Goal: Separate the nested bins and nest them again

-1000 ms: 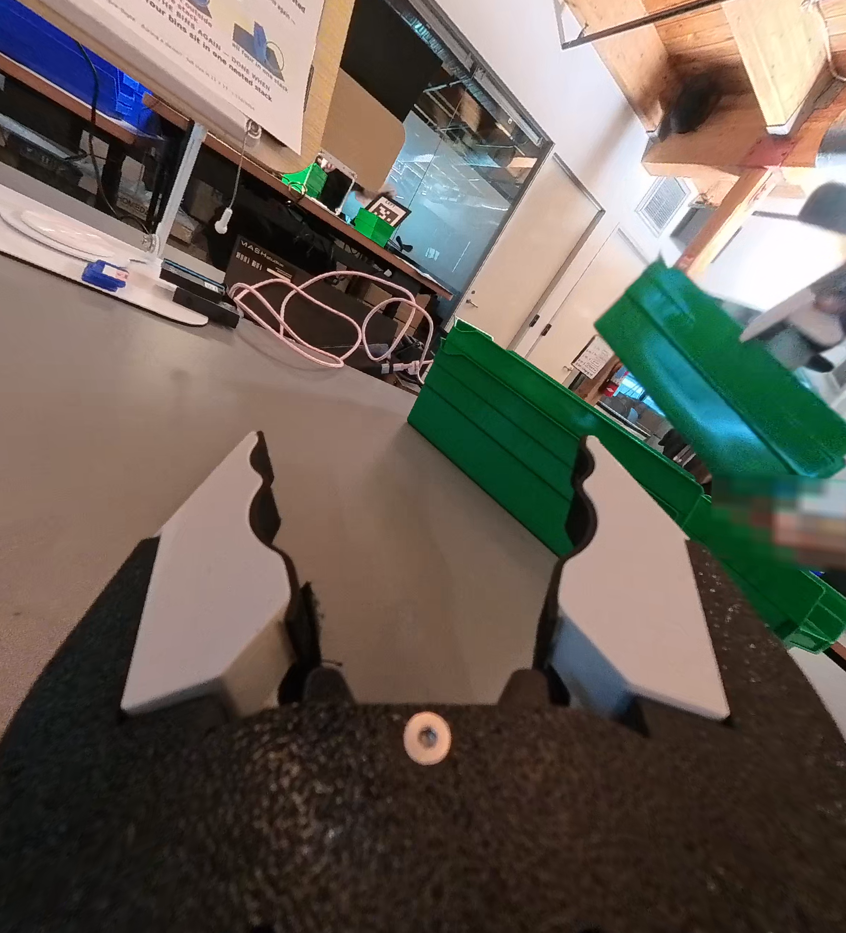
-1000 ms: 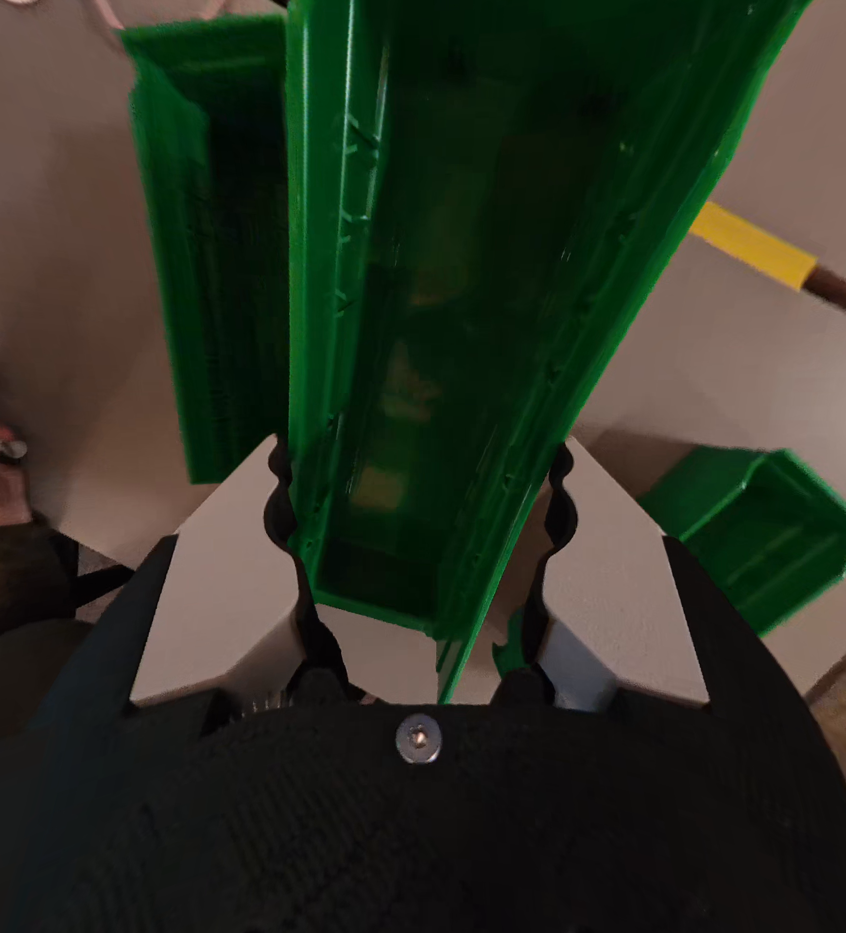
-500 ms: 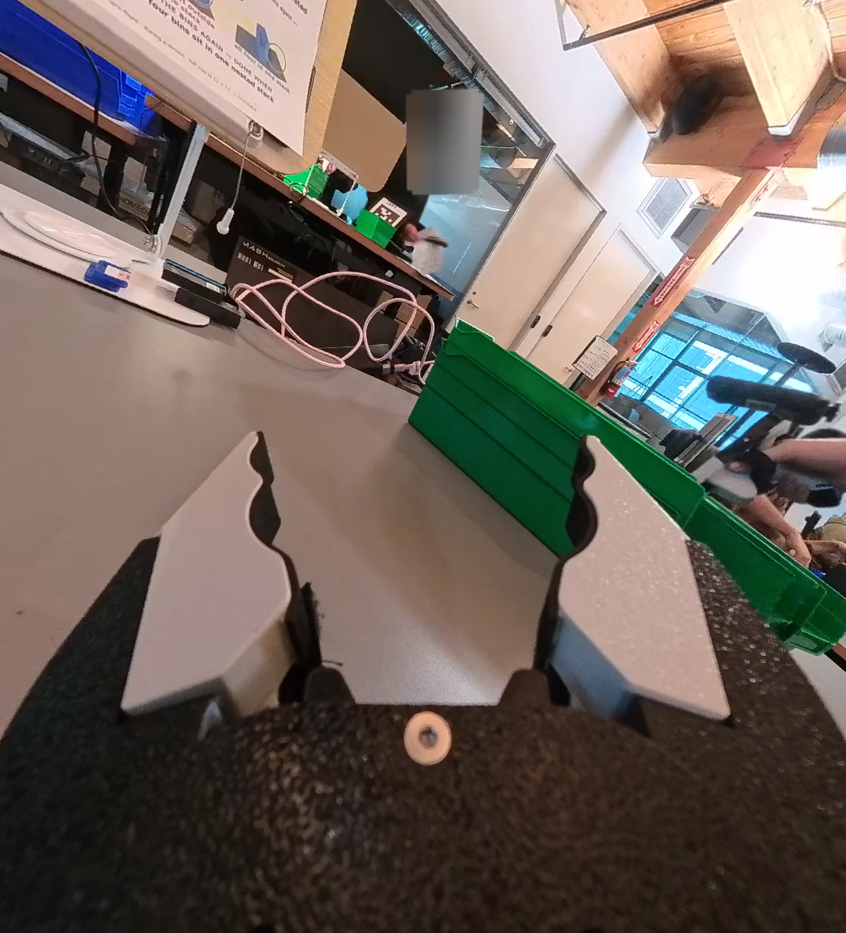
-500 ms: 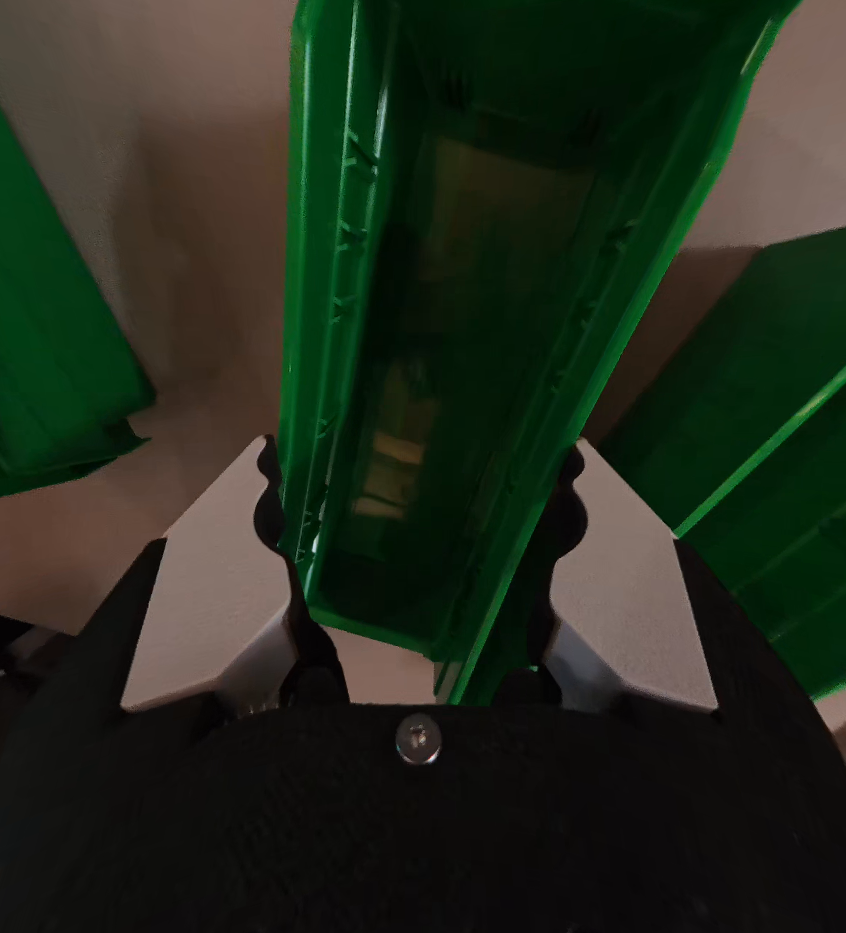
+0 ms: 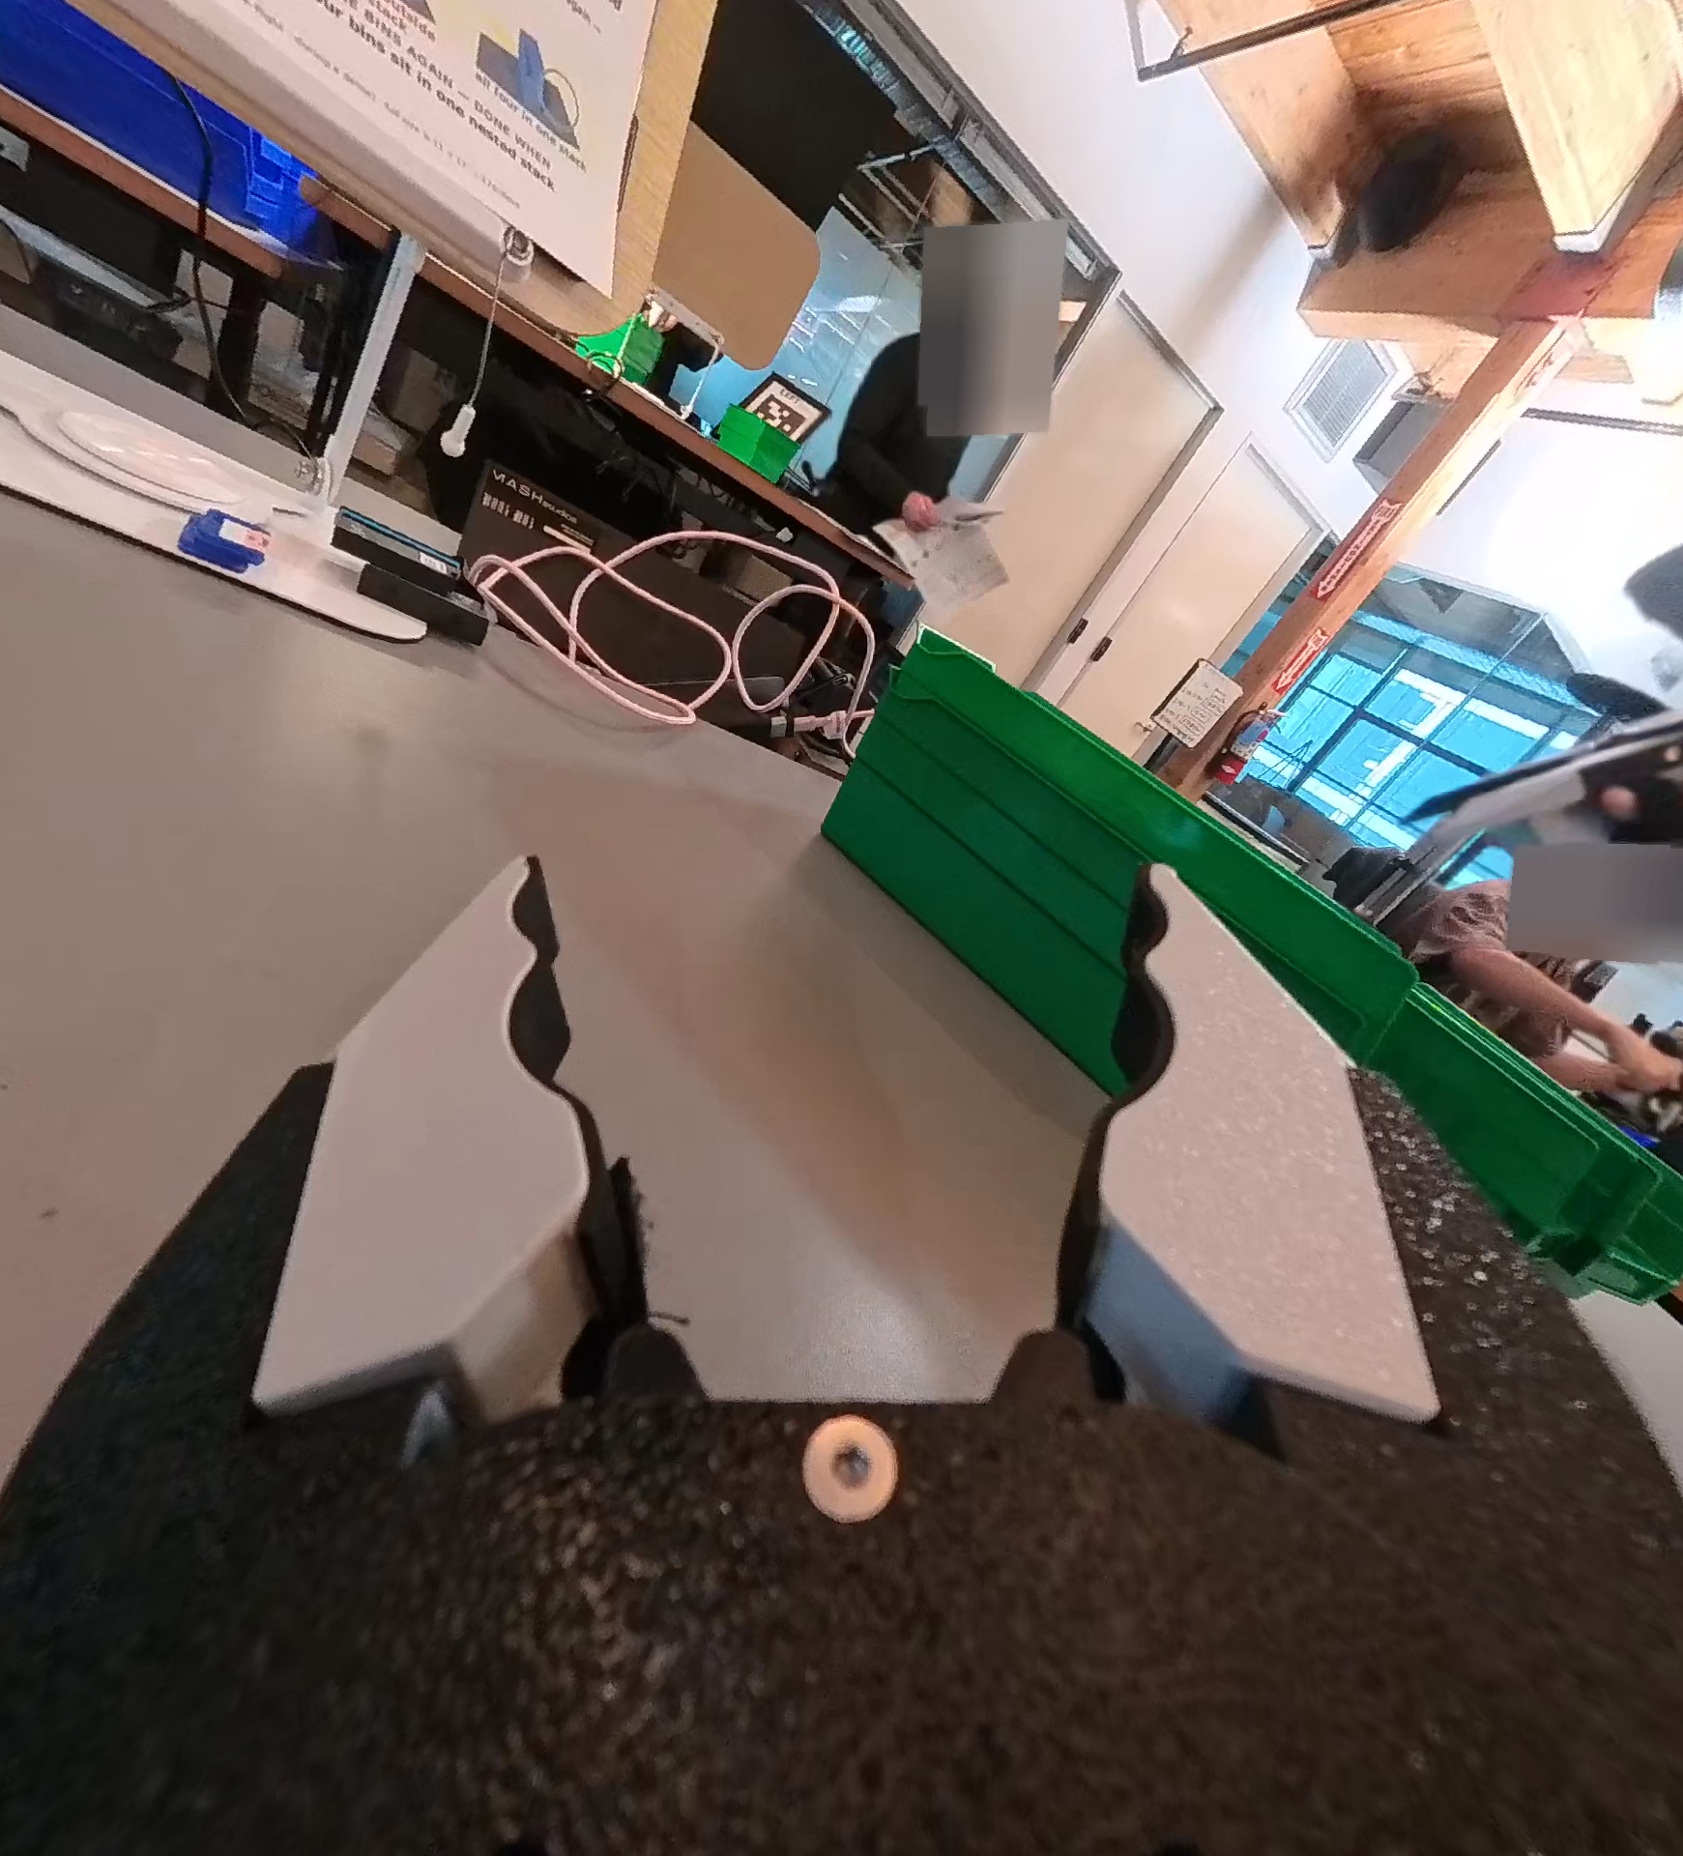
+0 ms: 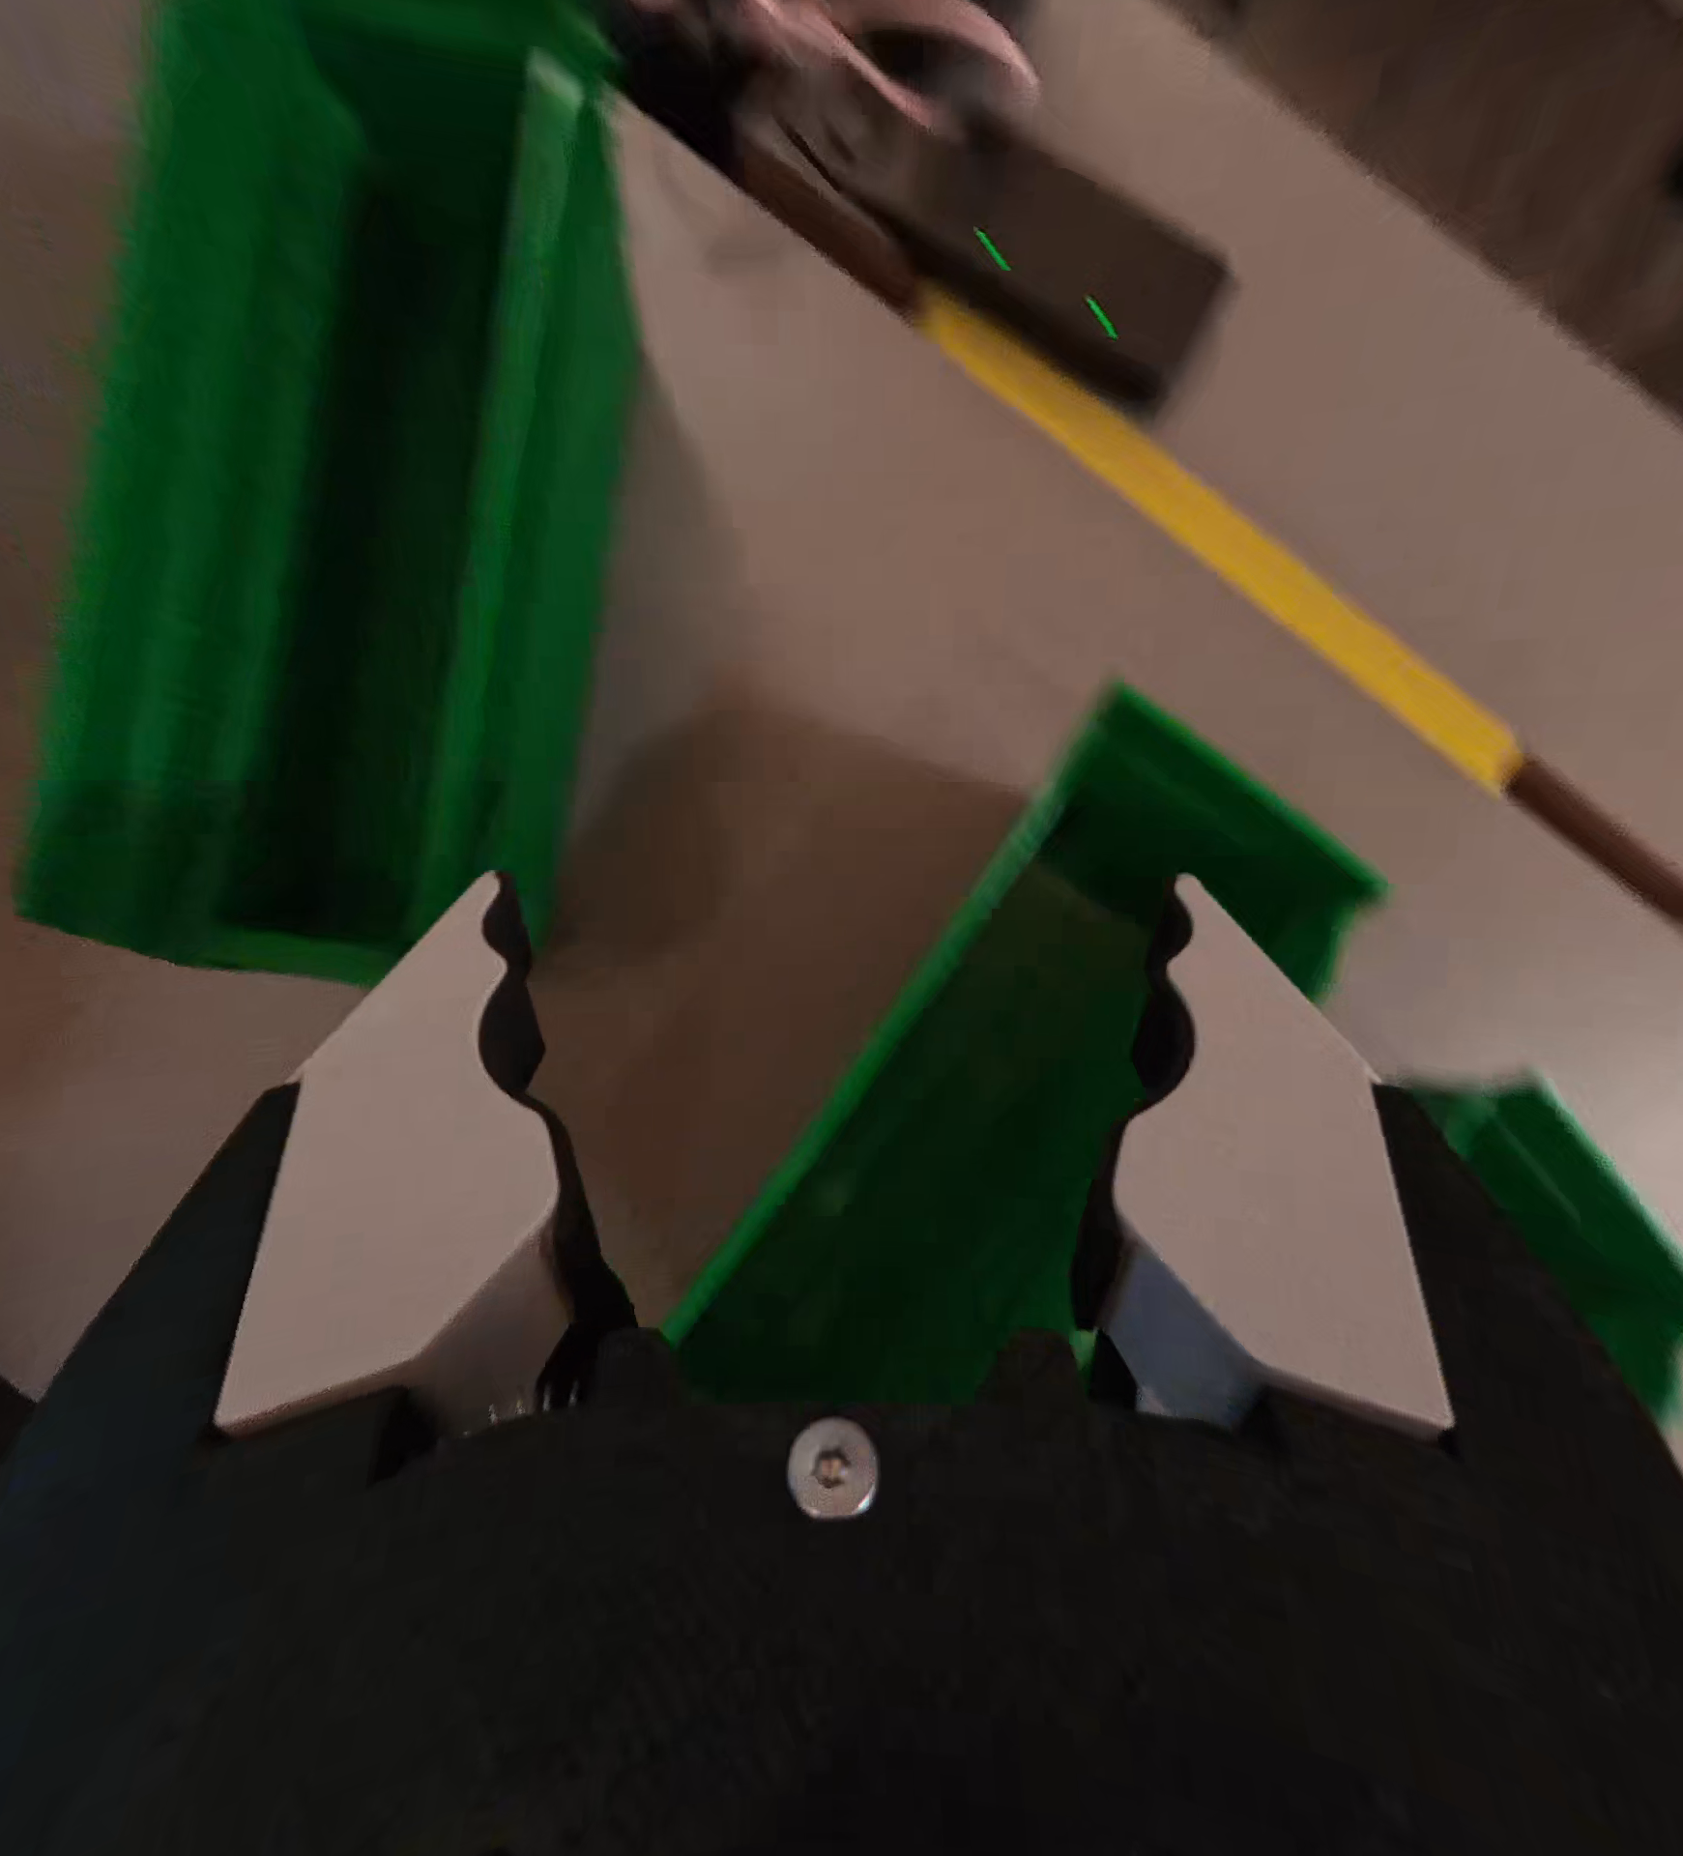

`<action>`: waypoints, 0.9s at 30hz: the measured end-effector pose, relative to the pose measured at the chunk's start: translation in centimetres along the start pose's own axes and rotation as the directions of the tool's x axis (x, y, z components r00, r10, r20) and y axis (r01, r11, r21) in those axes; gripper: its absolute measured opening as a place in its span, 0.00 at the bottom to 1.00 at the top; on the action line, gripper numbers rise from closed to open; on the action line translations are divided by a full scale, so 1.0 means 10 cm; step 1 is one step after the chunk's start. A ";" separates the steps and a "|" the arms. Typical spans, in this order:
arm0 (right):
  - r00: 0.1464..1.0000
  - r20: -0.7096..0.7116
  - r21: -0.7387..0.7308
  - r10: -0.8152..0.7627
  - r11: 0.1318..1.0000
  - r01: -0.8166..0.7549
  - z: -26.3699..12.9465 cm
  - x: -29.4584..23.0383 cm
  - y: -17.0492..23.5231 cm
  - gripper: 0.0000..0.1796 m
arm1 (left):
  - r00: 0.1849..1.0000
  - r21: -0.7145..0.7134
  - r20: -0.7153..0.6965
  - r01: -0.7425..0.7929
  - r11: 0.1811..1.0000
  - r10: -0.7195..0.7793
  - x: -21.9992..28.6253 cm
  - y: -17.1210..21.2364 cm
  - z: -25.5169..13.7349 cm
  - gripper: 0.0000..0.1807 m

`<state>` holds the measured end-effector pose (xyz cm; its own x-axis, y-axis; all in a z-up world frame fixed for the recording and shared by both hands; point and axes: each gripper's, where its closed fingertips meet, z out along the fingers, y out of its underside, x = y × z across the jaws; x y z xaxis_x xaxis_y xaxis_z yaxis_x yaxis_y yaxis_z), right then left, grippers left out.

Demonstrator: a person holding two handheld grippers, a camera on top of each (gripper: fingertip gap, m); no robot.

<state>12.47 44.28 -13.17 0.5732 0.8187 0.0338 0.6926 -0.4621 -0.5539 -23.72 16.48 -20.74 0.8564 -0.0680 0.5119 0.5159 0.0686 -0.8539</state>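
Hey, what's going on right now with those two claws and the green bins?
Left claw open, empty, low over the grey table. Right claw open above a green bin, not gripping. Another bin sits apart. Nothing in the way.

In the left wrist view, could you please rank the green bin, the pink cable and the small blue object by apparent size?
1. green bin, though nearness to the camera inflates it
2. pink cable
3. small blue object
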 end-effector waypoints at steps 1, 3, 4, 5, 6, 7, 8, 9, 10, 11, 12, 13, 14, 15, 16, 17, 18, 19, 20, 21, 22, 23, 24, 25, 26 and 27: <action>0.998 0.038 0.073 -0.053 0.996 0.050 0.02 -0.19 -0.19 0.67 | 1.000 0.002 -0.001 0.001 1.000 -0.001 0.00 0.00 0.00 0.61; 0.983 0.002 0.207 -0.184 0.962 0.180 0.07 -0.50 -0.53 0.64 | 1.000 0.004 -0.004 0.004 1.000 -0.004 0.00 -0.01 0.00 0.62; 0.970 -0.018 0.237 -0.241 0.942 0.239 0.12 -0.66 -0.64 0.64 | 1.000 0.005 -0.006 0.006 1.000 -0.006 0.00 -0.01 0.00 0.62; 0.961 0.010 0.238 -0.276 0.934 0.266 0.20 -0.87 -0.70 0.65 | 1.000 0.005 -0.007 0.006 1.000 -0.006 0.00 -0.01 0.00 0.62; 0.957 0.074 0.217 -0.280 0.941 0.259 0.30 -1.09 -0.71 0.69 | 1.000 0.004 -0.008 0.006 1.000 -0.006 0.01 -0.01 0.00 0.62; 0.956 0.141 0.189 -0.256 0.955 0.228 0.42 -1.28 -0.73 0.74 | 1.000 0.004 -0.009 0.007 1.000 -0.007 0.01 -0.01 0.00 0.62; 0.957 0.192 0.153 -0.218 0.970 0.190 0.54 -1.42 -0.75 0.78 | 1.000 0.004 -0.010 0.008 1.000 -0.008 0.01 0.00 0.00 0.62; 0.961 0.215 0.097 -0.175 0.983 0.157 0.67 -1.50 -0.75 0.83 | 1.000 0.004 -0.012 0.010 1.000 -0.010 0.01 -0.01 0.00 0.62; 0.969 0.208 0.023 -0.136 0.991 0.134 0.82 -1.51 -0.72 0.87 | 1.000 0.004 -0.013 0.012 1.000 -0.012 0.01 -0.01 0.00 0.62; 0.978 0.178 -0.041 -0.107 0.992 0.117 0.95 -1.47 -0.71 0.89 | 1.000 0.003 -0.013 0.014 1.000 -0.014 0.01 0.00 0.00 0.62; 0.984 0.155 -0.081 -0.090 0.991 0.103 1.06 -1.45 -0.72 0.88 | 1.000 0.003 -0.014 0.017 1.000 -0.017 0.00 0.00 0.00 0.62; 0.985 0.161 -0.126 -0.064 0.988 0.085 1.15 -1.47 -0.71 0.87 | 1.000 0.003 -0.015 0.019 1.000 -0.019 0.00 0.00 0.00 0.62; 0.983 0.184 -0.176 -0.028 0.982 0.061 1.22 -1.52 -0.69 0.85 | 1.000 0.006 -0.016 0.022 1.000 -0.022 0.00 -0.01 -0.01 0.62; 0.980 0.197 -0.223 0.004 0.974 0.041 1.26 -1.56 -0.66 0.81 | 1.000 0.008 -0.017 0.025 1.000 -0.025 0.00 -0.01 -0.01 0.62; 0.985 0.170 -0.259 0.012 0.965 0.033 1.28 -1.53 -0.65 0.76 | 0.999 0.011 -0.019 0.029 1.000 -0.029 0.00 -0.02 -0.01 0.62; 0.992 0.126 -0.286 -0.007 0.957 0.043 1.30 -1.48 -0.64 0.69 | 0.999 0.013 -0.021 0.035 0.999 -0.035 0.00 -0.02 -0.01 0.62; 0.993 0.113 -0.310 -0.027 0.949 0.061 1.30 -1.46 -0.64 0.69 | 0.999 0.016 -0.022 0.040 0.999 -0.040 0.00 -0.03 -0.02 0.62; 0.993 0.115 -0.332 -0.039 0.940 0.075 1.29 -1.47 -0.64 0.69 | 0.999 0.018 -0.024 0.046 0.999 -0.045 -0.01 -0.03 -0.02 0.62; 0.992 0.115 -0.352 -0.048 0.932 0.086 1.30 -1.47 -0.64 0.69 | 0.998 0.019 -0.024 0.050 0.999 -0.050 -0.01 -0.03 -0.02 0.62; 0.993 0.111 -0.373 -0.050 0.924 0.088 1.30 -1.46 -0.63 0.70 | 0.998 0.020 -0.024 0.054 0.998 -0.054 -0.02 -0.03 -0.02 0.62; 0.994 0.102 -0.394 -0.046 0.916 0.083 1.31 -1.46 -0.63 0.70 | 0.998 0.020 -0.024 0.058 0.998 -0.058 -0.02 -0.03 -0.02 0.62; 0.994 0.094 -0.412 -0.048 0.908 0.082 1.31 -1.47 -0.63 0.68 | 0.998 0.020 -0.025 0.062 0.998 -0.062 -0.02 -0.04 -0.02 0.62; 0.994 0.089 -0.421 -0.056 0.903 0.089 1.30 -1.48 -0.65 0.64 | 0.998 0.021 -0.026 0.065 0.998 -0.065 -0.02 -0.04 -0.02 0.61; 0.994 0.089 -0.419 -0.068 0.902 0.099 1.30 -1.52 -0.68 0.61 | 0.997 0.022 -0.026 0.068 0.997 -0.067 -0.02 -0.04 -0.02 0.62; 0.993 0.092 -0.412 -0.080 0.905 0.111 1.31 -1.57 -0.71 0.59 | 0.997 0.024 -0.028 0.070 0.997 -0.069 -0.02 -0.04 -0.02 0.61; 0.991 0.098 -0.403 -0.094 0.907 0.126 1.32 -1.64 -0.75 0.58 | 0.997 0.026 -0.029 0.073 0.997 -0.072 -0.03 -0.05 -0.02 0.62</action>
<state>-7.84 38.83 -20.53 0.4601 0.8879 0.0041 0.8763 -0.4533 -0.1630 -24.18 16.22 -20.50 0.8161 -0.1016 0.5690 0.5771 0.0892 -0.8118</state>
